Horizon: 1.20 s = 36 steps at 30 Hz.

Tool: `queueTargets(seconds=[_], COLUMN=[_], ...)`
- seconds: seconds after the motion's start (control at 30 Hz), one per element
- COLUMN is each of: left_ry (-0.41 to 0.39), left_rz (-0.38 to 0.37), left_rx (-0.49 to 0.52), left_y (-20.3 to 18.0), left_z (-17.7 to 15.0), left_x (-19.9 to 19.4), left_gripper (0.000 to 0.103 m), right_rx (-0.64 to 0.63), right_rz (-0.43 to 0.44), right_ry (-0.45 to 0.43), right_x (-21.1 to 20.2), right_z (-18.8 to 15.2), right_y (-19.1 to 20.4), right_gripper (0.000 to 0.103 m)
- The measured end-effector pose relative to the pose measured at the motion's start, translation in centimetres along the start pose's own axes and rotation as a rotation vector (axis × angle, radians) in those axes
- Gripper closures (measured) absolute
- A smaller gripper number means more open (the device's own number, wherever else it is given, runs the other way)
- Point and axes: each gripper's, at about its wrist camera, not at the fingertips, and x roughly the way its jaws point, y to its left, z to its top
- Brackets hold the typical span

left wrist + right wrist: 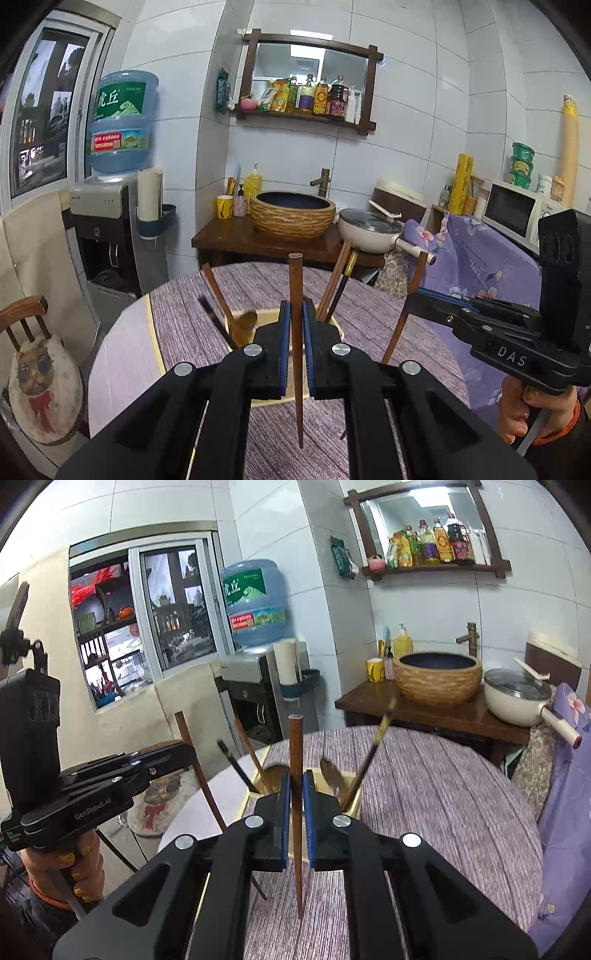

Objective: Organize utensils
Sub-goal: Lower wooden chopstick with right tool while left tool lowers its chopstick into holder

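My left gripper point(295, 306) is shut on a brown wooden chopstick point(295, 280) that stands upright between its blue pads, above the table. My right gripper point(295, 777) is shut on a matching chopstick point(295, 746), also upright. Each gripper shows in the other's view: the right gripper point(413, 291) is at the right, the left gripper point(190, 751) at the left. Just behind both stands a pale utensil holder point(269, 314) point(355, 805). It holds a wooden spoon point(245, 323), brown chopsticks and a black-and-gold chopstick point(373, 746).
A round table point(443, 794) under a purple striped cloth bears the holder. Behind it stand a dark wooden stand with a woven basin point(291, 218) and a white pan point(365, 230). A water dispenser point(110, 221) and a cat-cushioned chair point(40, 384) are on the left.
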Motion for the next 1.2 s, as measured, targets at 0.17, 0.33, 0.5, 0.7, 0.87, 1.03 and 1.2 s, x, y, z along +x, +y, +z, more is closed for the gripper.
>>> queueTargets(seconds=[0.17,0.33,0.5,0.7,0.87,1.03,1.2], left_ry=[-0.047,-0.119,-0.141,-0.100,-0.035,0.016,0.018], left_rz=[-0.014,0.000,0.051,0.087,0.109,0.126,0.141], left_rx=[-0.023,-0.067,-0.077,-0.079,-0.069,-0.073,-0.066], left_y=[0.9,1.9,2.4,2.6,2.5,2.8,2.8], left_z=[4.8,9.2,10.1,6.4,2.9,0.2,-0.3], left_x=[-0.9,-1.2,1.0,4.8,7.6,9.5,10.0], left_gripper=[0.095,0.095,0.095,0.095,0.095,0.095,0.095], right_rx=[-0.026,-0.041,-0.032,0.016,0.052,0.059,0.067], right_rz=[-0.003,-0.044,-0.080,-0.100,-0.113,-0.124,-0.126], right_ry=[-0.079,-0.166,-0.200,-0.153,-0.082,-0.049,-0.036], right_x=[-1.0,-1.2,0.5,4.9,7.8,9.2,9.8], right_z=[4.9,9.5,10.9,7.7,4.1,2.3,1.3], right_y=[0.7,1.1,0.6,-1.4,-2.5,-3.1,-3.4], right_gripper=[0.095,0.095,0.095,0.095,0.095,0.095,0.095])
